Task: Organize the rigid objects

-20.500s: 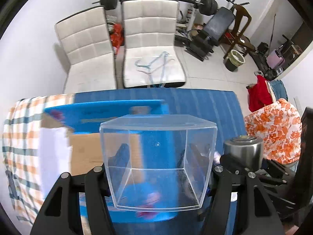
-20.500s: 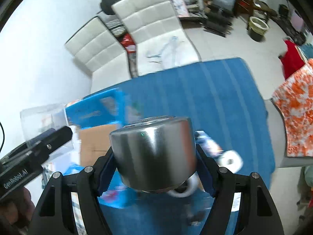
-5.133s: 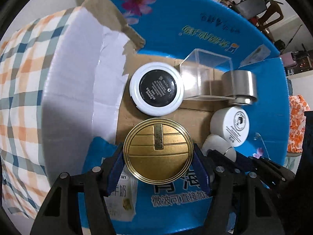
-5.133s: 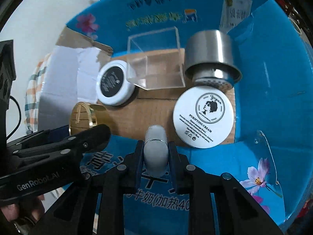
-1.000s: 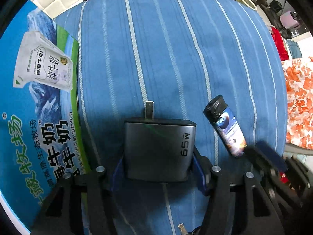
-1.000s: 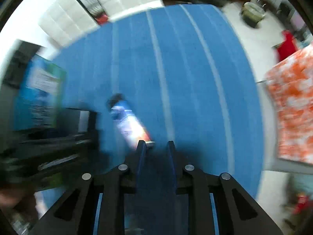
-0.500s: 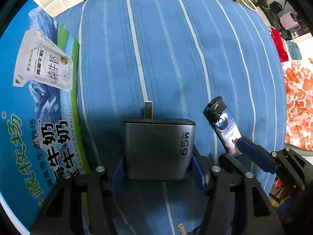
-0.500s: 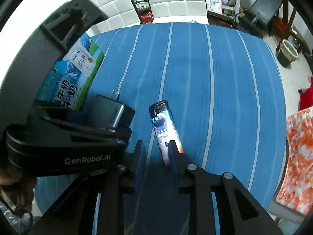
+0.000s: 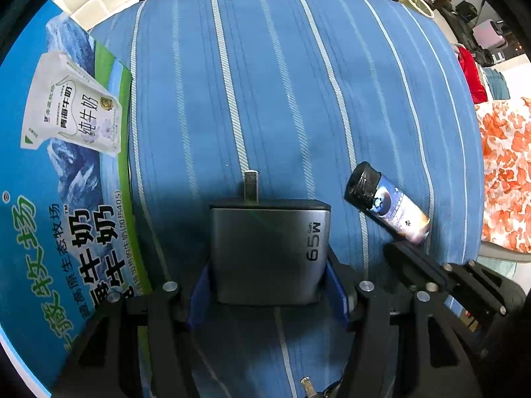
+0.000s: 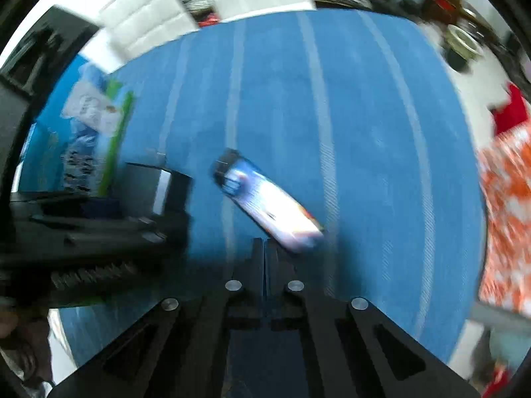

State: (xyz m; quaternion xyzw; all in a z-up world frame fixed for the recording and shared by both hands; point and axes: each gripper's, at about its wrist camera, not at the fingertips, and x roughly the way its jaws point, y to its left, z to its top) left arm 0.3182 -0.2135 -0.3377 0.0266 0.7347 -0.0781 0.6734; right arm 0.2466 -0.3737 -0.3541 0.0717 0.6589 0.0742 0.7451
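The right gripper (image 10: 264, 245) has just closed its jaws fully, on nothing; the lighter (image 10: 267, 205) lies just beyond its tips on the blue striped cloth (image 9: 265, 83). Only the left wrist view shows the left gripper (image 9: 267, 285) clamping the grey 65W charger (image 9: 268, 252) beside the milk carton box (image 9: 66, 182).

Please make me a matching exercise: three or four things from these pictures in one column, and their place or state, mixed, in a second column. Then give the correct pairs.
Things:
1. grey charger
2. lighter
3. right tongs
4. milk box

Places or states:
A. shut, with nothing between the tips
B. lies free on the striped blue cloth
C. stands at the left edge of the cloth
D. sits between the tips of the left tongs

Pairs: 1-D, 2-B, 3-A, 4-C
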